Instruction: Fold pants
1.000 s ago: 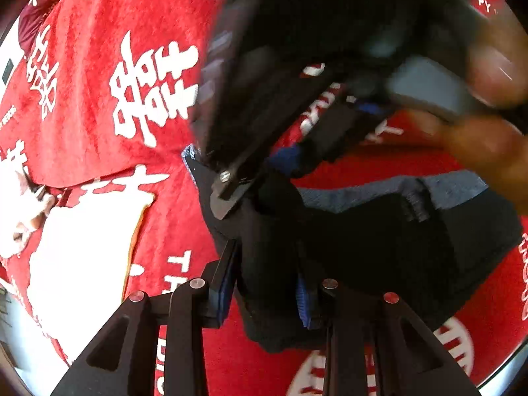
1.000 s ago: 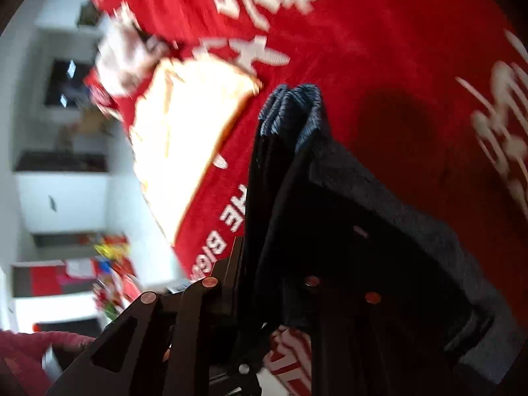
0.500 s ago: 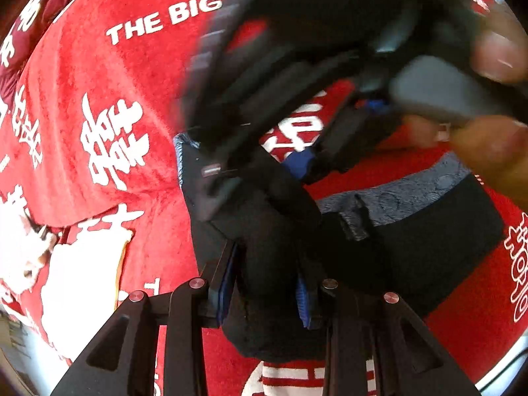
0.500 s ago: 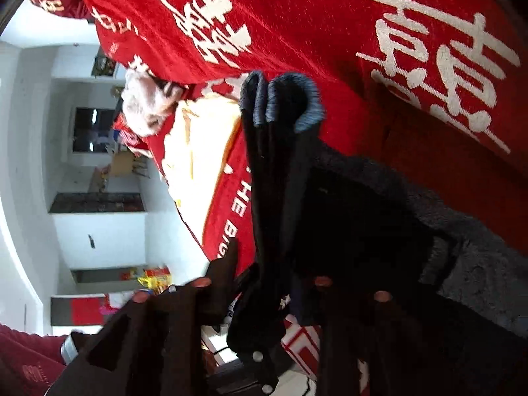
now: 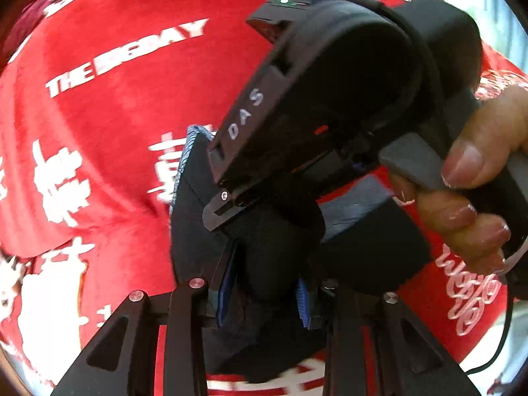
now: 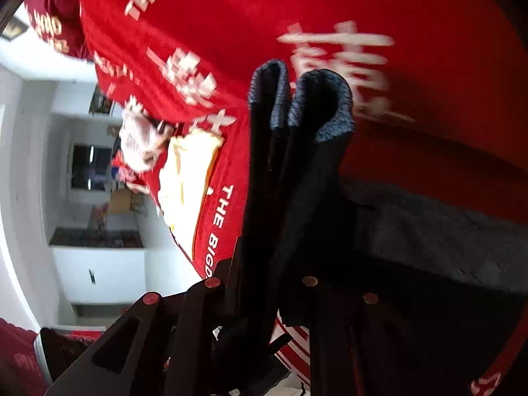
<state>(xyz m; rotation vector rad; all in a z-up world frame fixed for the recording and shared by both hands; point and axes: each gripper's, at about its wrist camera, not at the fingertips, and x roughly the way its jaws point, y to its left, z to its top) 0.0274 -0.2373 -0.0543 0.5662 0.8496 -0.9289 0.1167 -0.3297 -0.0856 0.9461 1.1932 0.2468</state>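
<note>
The dark pants [image 5: 379,257] hang bunched over a red cloth [image 5: 115,132] with white lettering. My left gripper [image 5: 265,283] is shut on a thick wad of the dark fabric between its blue pads. Just ahead of it, the black housing of the right gripper [image 5: 330,99] fills the left wrist view, with a person's hand [image 5: 478,198] around its grip. In the right wrist view the pants [image 6: 297,165] stand up as a doubled fold with a grey-blue edge [image 6: 316,99]. My right gripper [image 6: 274,264] has that fold between its fingers and its jaws are closing on it.
The red cloth [image 6: 231,16] spreads under everything and carries a white and yellow patch [image 6: 188,181] with a pale crumpled thing [image 6: 138,145] beside it. Beyond the cloth's edge are white cabinets [image 6: 99,264] and a room.
Both grippers have travelled together across the red cloth with the pants lifted between them. The right gripper's housing has come closer and now covers much of the left wrist view.
</note>
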